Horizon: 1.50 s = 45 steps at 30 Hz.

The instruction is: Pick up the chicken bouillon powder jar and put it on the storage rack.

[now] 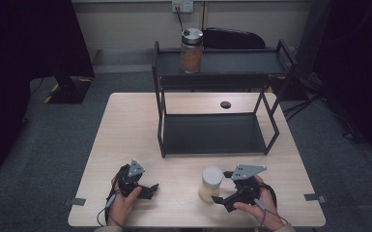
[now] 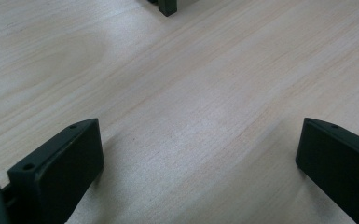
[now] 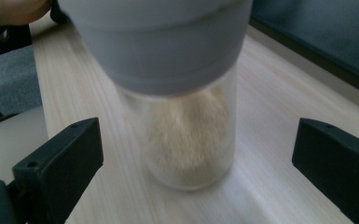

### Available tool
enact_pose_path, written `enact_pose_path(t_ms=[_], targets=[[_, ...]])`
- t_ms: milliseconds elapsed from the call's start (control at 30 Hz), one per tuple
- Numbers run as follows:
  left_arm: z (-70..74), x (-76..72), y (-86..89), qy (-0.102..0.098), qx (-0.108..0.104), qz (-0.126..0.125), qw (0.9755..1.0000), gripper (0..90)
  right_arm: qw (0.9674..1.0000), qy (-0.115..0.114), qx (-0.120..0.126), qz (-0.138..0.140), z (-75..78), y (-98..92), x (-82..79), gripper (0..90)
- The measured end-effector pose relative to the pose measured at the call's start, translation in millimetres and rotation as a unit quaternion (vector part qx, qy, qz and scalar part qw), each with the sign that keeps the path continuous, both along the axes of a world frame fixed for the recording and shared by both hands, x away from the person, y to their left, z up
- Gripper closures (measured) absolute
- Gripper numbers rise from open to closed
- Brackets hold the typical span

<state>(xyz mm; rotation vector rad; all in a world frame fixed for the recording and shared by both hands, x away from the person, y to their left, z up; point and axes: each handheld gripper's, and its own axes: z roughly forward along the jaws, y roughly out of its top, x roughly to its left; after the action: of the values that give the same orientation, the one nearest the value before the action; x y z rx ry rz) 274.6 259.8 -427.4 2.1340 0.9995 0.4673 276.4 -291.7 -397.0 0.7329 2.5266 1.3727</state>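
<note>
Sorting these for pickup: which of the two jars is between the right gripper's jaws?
The grey-lidded jar of pale powder at the table's near edge; the right gripper is open around it. The brown-filled jar stands on the rack's top shelf.

A black two-tier rack [image 1: 212, 135] stands on the wooden table [image 1: 125, 140]; an orange-filled jar [image 1: 192, 50] sits on its top shelf.

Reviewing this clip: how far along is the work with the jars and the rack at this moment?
Early to midway. One jar with orange-brown contents already stands on the rack's top shelf. In hand: the right gripper is open, its jaws either side of the grey-lidded jar on the table, not yet closed. The left gripper is open over bare wood. Left, probably: grasp, lift, and place that jar on the rack.
</note>
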Motion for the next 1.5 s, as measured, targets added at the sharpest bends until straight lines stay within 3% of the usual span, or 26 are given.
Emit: enact_pose_path(t_ms=[367,600,800,1133,1500], targets=[[0.0,0.0,0.0,0.0,0.0,0.0,1.0,0.0,0.9993,-0.028,0.02,0.015,-2.6,19.8,4.0,19.7],[0.0,0.0,0.0,0.0,0.0,0.0,1.0,0.0,0.9987,-0.027,0.037,0.023,-5.5,18.8,9.7,30.9],[0.0,0.0,0.0,0.0,0.0,0.0,1.0,0.0,0.9989,-0.038,0.02,0.021,0.2,22.9,7.7,33.6],[0.0,0.0,0.0,0.0,0.0,0.0,1.0,0.0,0.9993,-0.033,0.016,-0.001,8.5,26.6,13.3,34.1],[0.0,0.0,0.0,0.0,0.0,0.0,1.0,0.0,0.9987,-0.019,0.009,-0.048,21.0,25.6,21.6,34.3]])
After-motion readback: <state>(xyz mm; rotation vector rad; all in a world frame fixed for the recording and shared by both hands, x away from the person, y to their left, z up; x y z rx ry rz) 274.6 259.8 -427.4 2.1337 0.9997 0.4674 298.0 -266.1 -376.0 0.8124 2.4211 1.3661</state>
